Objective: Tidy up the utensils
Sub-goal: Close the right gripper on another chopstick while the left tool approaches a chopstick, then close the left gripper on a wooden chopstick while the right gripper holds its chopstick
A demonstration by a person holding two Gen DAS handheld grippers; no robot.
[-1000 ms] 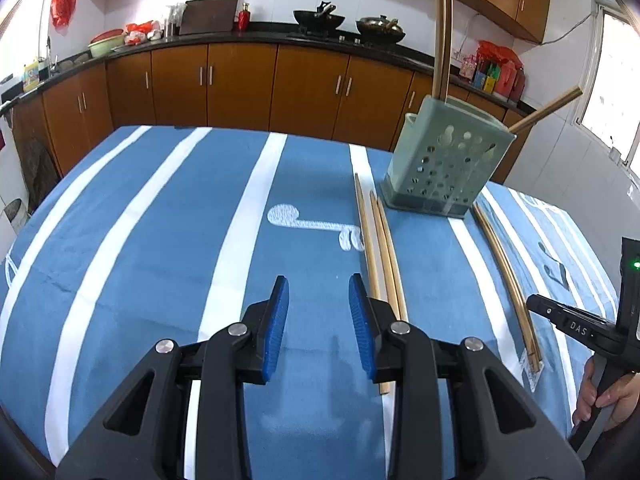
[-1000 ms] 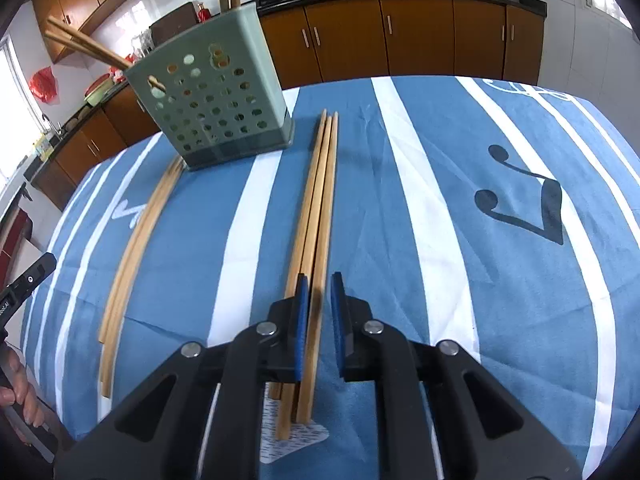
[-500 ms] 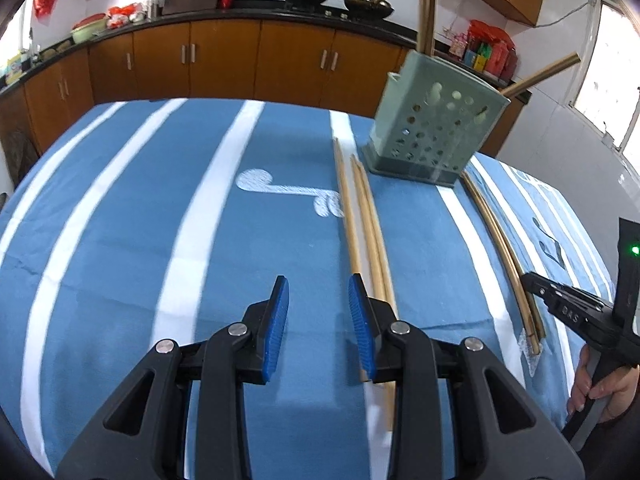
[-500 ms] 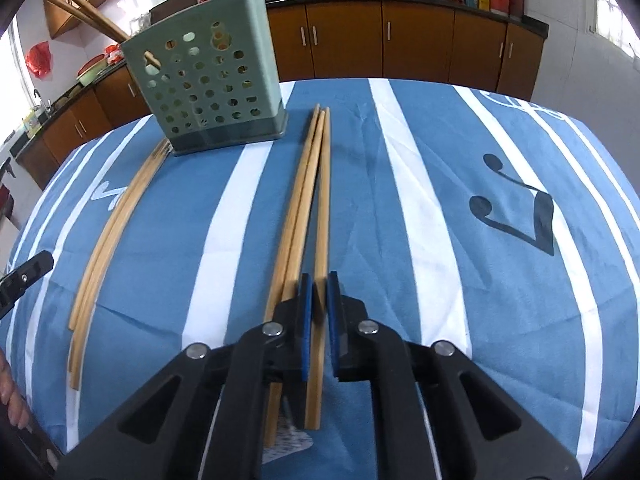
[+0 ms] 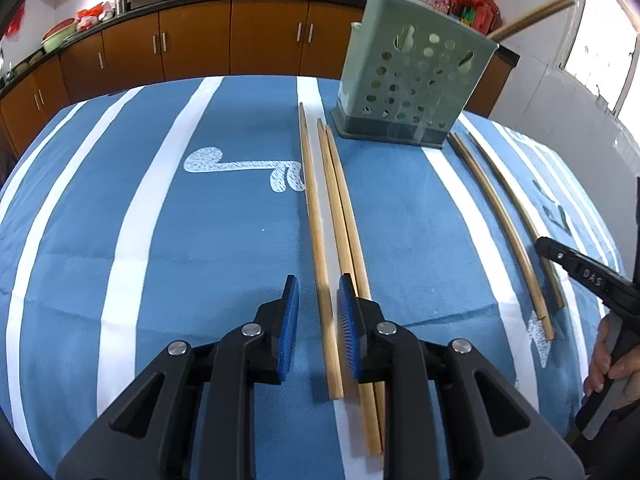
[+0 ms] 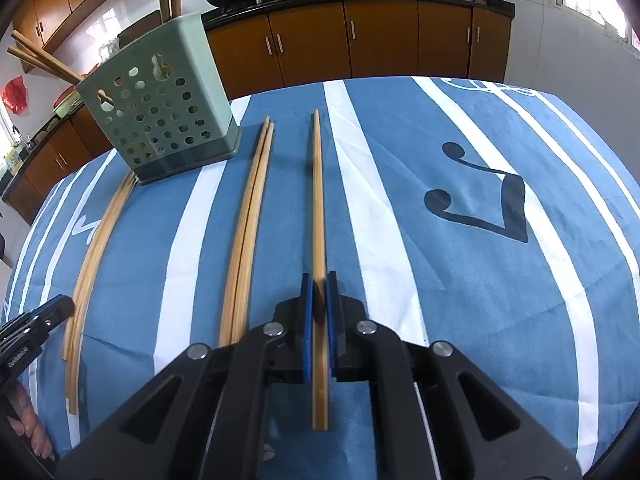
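Left view: my left gripper point(image 5: 318, 312), blue ribbed pads spread, straddles one smooth bamboo chopstick point(image 5: 316, 236); a second ago it lay off to the right. Perforated green holder point(image 5: 412, 76) ahead-right.

Right view: my right gripper point(image 6: 319, 304) pinches a lone chopstick point(image 6: 317, 208), now parted from the pair point(image 6: 250, 216) to its left.

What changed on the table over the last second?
The right gripper closed on one chopstick and pulled it rightward, away from the other two chopsticks. The left gripper, open, shifted to straddle a lone chopstick. The green holder and the curved pair beside it stayed put.
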